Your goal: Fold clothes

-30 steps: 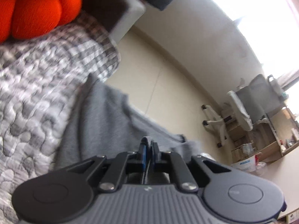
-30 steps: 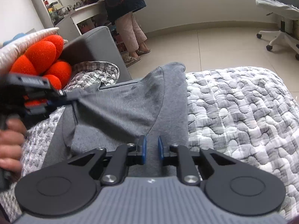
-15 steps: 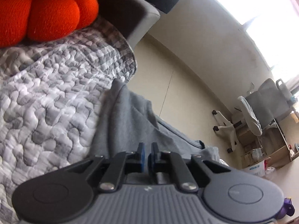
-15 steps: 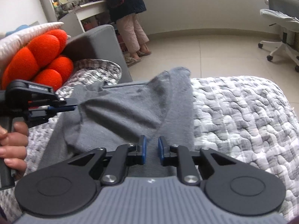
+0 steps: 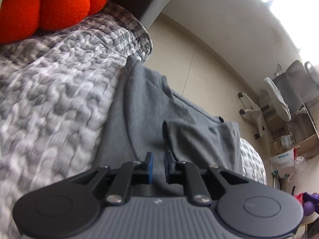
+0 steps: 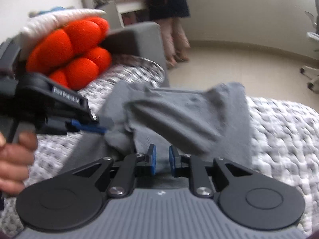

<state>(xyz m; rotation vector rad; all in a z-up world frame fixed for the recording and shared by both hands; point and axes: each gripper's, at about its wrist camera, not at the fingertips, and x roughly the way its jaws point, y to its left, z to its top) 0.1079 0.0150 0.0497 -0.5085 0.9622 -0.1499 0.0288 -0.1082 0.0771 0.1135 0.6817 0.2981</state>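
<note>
**Grey shirt part-folded on the quilt**

Where our left gripper looks down, the shirt lies on the quilt, a fold of it just ahead of the parting jaws; nothing is pinched between them. A red cushion sits beyond.

From our right gripper, jaws slightly apart over the shirt and grasping nothing, we see the left gripper touching the shirt's folded edge, our hand on its handle.

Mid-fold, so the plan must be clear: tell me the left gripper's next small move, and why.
Probably ease the left gripper back off the grey garment: its jaws are opening, nothing is pinched between them, and the folded flap drapes across it.
</note>
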